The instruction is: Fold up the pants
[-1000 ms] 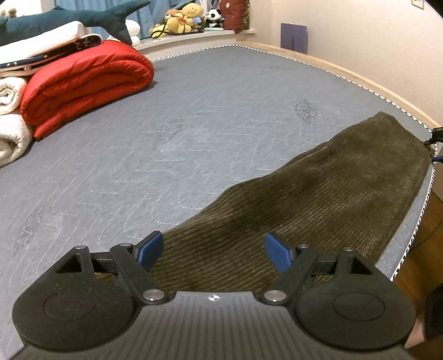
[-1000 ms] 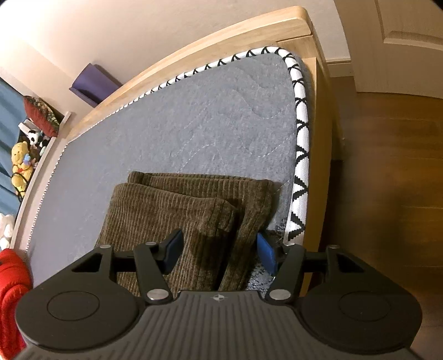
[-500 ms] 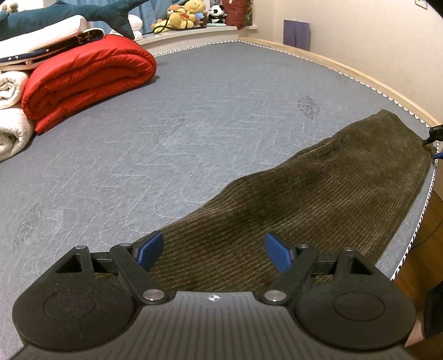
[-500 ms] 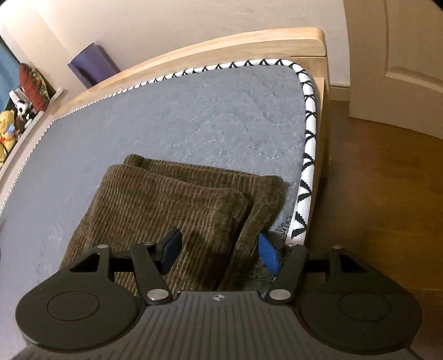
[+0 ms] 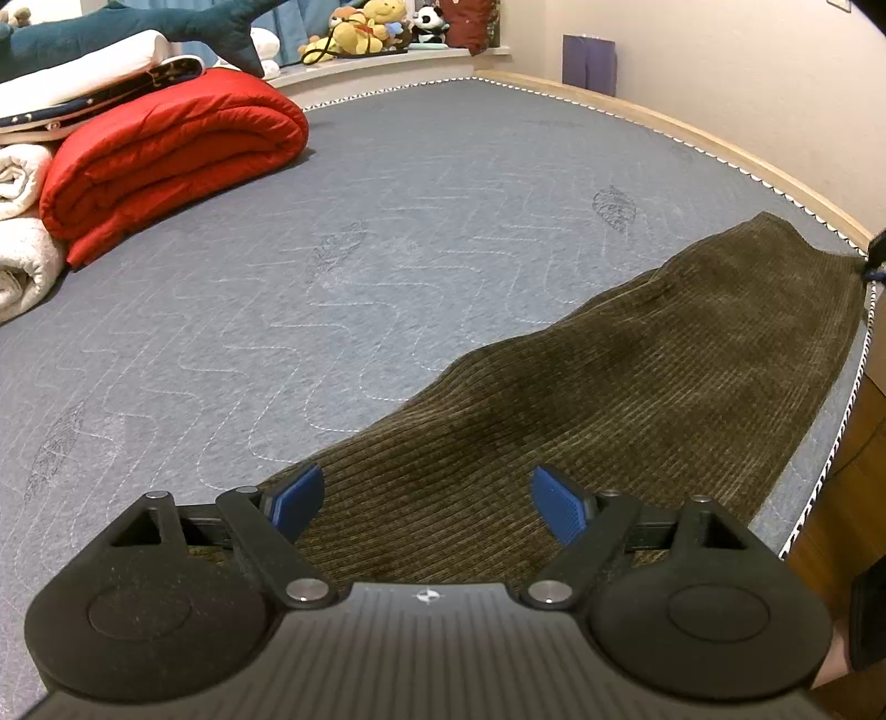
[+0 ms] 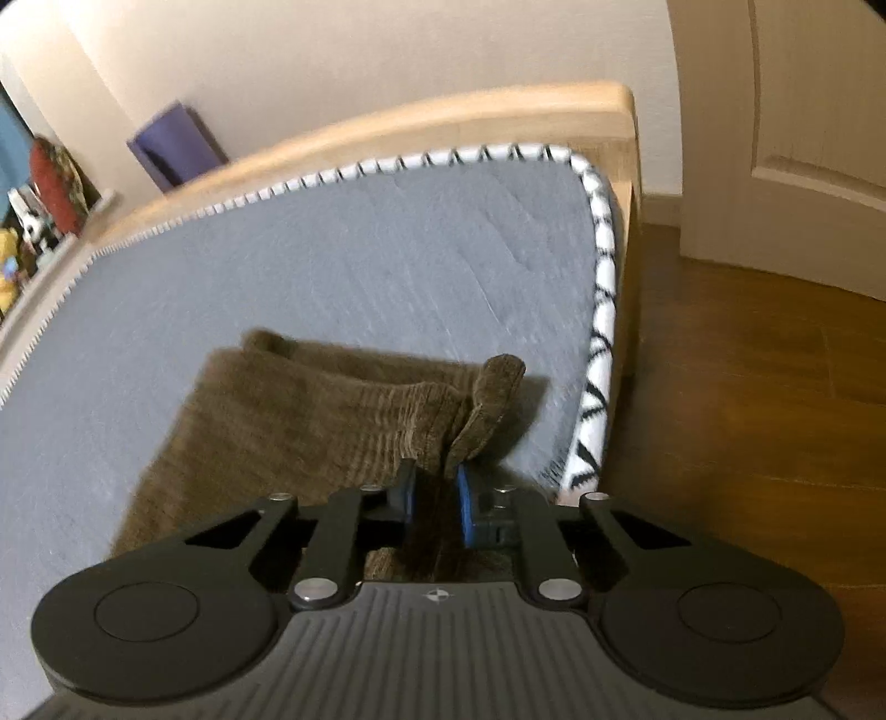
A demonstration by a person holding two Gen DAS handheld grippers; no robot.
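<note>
Olive-brown corduroy pants [image 5: 637,399] lie flat along the near edge of a grey mattress [image 5: 387,232]. My left gripper [image 5: 426,498] is open and hovers over one end of them, its blue pads apart above the cloth. In the right wrist view the other end of the pants [image 6: 332,421] sits near the mattress corner. My right gripper [image 6: 437,495] is shut on the edge of that end, and a corner of cloth [image 6: 493,399] stands up lifted beyond the pads.
A rolled red quilt [image 5: 166,149] and white towels [image 5: 22,260] lie at the far left. Plush toys [image 5: 365,27] sit on a sill. The mattress edge [image 6: 601,310], wooden bed frame [image 6: 443,122], wood floor [image 6: 747,415] and a door [image 6: 786,127] are at right.
My right gripper has closed on the pants edge and lifted a corner of it. My left gripper stayed open and tilted its view slightly.
</note>
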